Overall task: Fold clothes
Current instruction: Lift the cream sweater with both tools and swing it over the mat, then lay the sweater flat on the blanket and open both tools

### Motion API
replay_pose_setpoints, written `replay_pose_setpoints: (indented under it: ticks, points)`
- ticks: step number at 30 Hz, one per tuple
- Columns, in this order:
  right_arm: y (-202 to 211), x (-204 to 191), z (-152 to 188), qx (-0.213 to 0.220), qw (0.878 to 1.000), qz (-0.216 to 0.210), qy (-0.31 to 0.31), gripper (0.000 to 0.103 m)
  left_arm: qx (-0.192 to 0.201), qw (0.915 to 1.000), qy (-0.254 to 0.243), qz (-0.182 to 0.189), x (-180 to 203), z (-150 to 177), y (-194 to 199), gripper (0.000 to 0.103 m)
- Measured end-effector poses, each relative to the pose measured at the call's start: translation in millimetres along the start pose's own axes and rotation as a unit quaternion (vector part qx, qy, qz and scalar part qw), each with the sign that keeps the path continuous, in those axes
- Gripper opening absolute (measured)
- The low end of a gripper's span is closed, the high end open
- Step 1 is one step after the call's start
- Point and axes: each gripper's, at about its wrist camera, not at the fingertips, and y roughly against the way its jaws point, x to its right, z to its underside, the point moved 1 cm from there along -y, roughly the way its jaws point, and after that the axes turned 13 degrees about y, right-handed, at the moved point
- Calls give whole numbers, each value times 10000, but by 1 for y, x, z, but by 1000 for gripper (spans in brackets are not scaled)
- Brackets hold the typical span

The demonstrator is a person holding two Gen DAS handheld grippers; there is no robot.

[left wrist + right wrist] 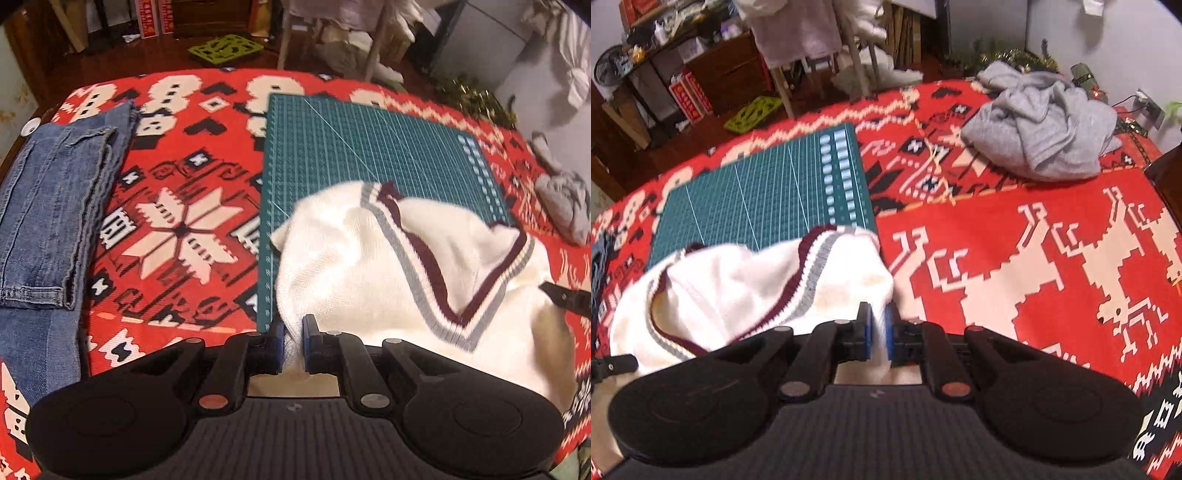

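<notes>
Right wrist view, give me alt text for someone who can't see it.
The right gripper pinches a corner of a white sweater lying partly on a green mat. A crumpled grey garment sits farther back on the red blanket.

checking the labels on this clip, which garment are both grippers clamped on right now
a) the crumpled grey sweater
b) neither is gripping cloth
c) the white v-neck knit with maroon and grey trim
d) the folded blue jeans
c: the left gripper and the right gripper each have white fabric of the white v-neck knit pinched between their blue pads, while the jeans and the grey sweater lie untouched on the red blanket.
</notes>
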Motion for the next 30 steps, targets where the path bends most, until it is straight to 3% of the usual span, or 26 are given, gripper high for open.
replay_pose_setpoints:
  ticks: [4,8,15,16,17,18,19,20,21,23,25,30]
  points:
    - [11,-1,-31,239,9996,-86,-78,8,234,9995,175,110,3,-28,11,9]
    - [17,-10,-99,554,9985,-26,44,8,592,9976,253,258,16,-79,28,9]
    - [18,-34,-192,1380,9899,161,269,9,1303,9913,183,18,46,-163,48,10]
    - [13,-37,-197,1395,9893,278,323,13,1358,9906,162,-16,48,-170,46,15]
    - [8,-40,-202,1404,9886,397,378,38,1387,9902,148,-97,49,-174,40,19]
    - [4,-41,-204,1357,9883,530,454,51,1368,9901,142,-280,48,-175,34,26]
    - [2,-42,-201,1339,9877,562,571,66,1346,9897,136,-468,48,-176,27,48]
    - [1,-43,-199,1321,9870,595,688,68,1289,9904,151,-473,44,-174,23,61]
    - [-1,-44,-196,1301,9863,622,801,69,1230,9912,167,-467,40,-172,19,61]
    - [-1,-43,-183,1214,9865,573,942,83,1070,9940,191,-154,29,-163,19,64]
    - [4,-43,-167,1208,9853,569,1068,90,889,9956,296,-18,19,-152,19,70]
    - [27,-48,-108,1072,9838,424,1375,101,747,9968,278,84,11,-111,32,82]
